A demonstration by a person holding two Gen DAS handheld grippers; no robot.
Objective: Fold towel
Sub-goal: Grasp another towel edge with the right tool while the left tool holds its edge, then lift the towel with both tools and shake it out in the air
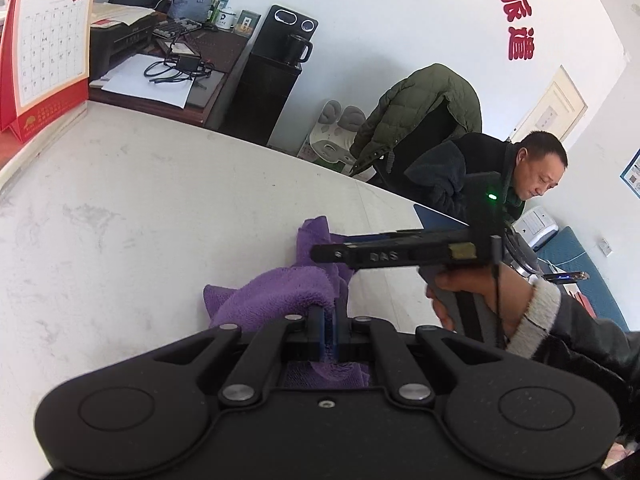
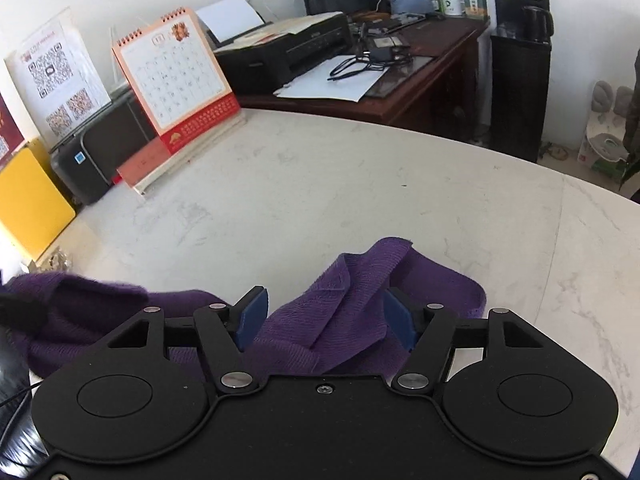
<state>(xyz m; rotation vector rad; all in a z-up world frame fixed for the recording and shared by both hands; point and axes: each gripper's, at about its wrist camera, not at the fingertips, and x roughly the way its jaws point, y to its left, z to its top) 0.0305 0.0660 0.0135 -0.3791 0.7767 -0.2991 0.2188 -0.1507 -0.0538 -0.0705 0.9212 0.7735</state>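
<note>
A purple towel (image 1: 276, 296) lies bunched on the white marble table (image 1: 140, 208). My left gripper (image 1: 329, 320) is shut on a raised fold of it, the cloth draping over the finger on the left. In the right wrist view the same towel (image 2: 352, 312) rises in a ridge between the blue pads (image 2: 254, 316) of my right gripper (image 2: 326, 318), which stands open around it. The left wrist view shows the right gripper (image 1: 320, 252) from the side, held by a hand (image 1: 472, 292), its tip above the towel's far end.
A red desk calendar (image 2: 176, 80) stands at the table's far left, with a printer (image 2: 288, 52) and a dark desk (image 2: 420, 76) behind. A seated person (image 1: 500, 184) is beyond the table's right edge. A yellow board (image 2: 28, 204) leans at the left.
</note>
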